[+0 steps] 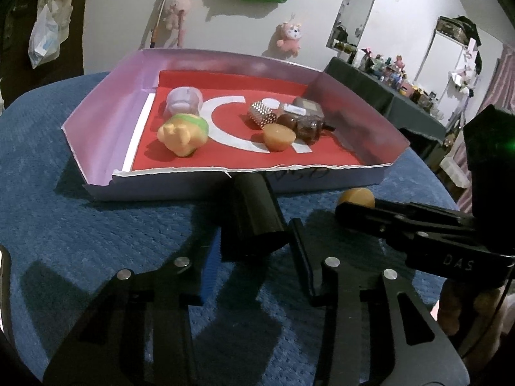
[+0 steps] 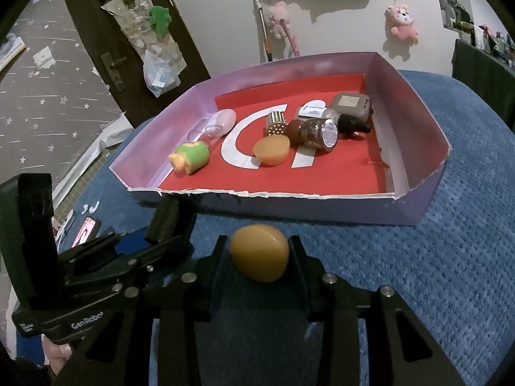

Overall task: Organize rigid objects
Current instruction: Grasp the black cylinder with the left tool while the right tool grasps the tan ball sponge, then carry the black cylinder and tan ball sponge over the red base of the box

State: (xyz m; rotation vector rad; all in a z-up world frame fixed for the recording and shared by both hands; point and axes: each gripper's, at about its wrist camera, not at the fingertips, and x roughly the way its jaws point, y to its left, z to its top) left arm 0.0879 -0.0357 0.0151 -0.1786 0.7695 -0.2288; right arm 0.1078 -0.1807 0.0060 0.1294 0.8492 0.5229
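Only rightward, yellow egg [image 2: 259,252] between hand-held gripper [image 2: 259,251] fingers.

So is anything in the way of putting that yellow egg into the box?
Only the box's torn front wall stands between the yellow egg, held in the right gripper, and the red floor. The egg must go over it. Beyond the wall, the near floor is bare.

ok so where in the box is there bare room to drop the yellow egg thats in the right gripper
The right gripper holds the yellow egg. Inside the cardboard box, the red floor is bare along the near torn edge and in the near right corner, below the brown glass bottle. The far right is crowded: bottle, dropper bottle and studded cylinder. The green piglet toy fills the near left.
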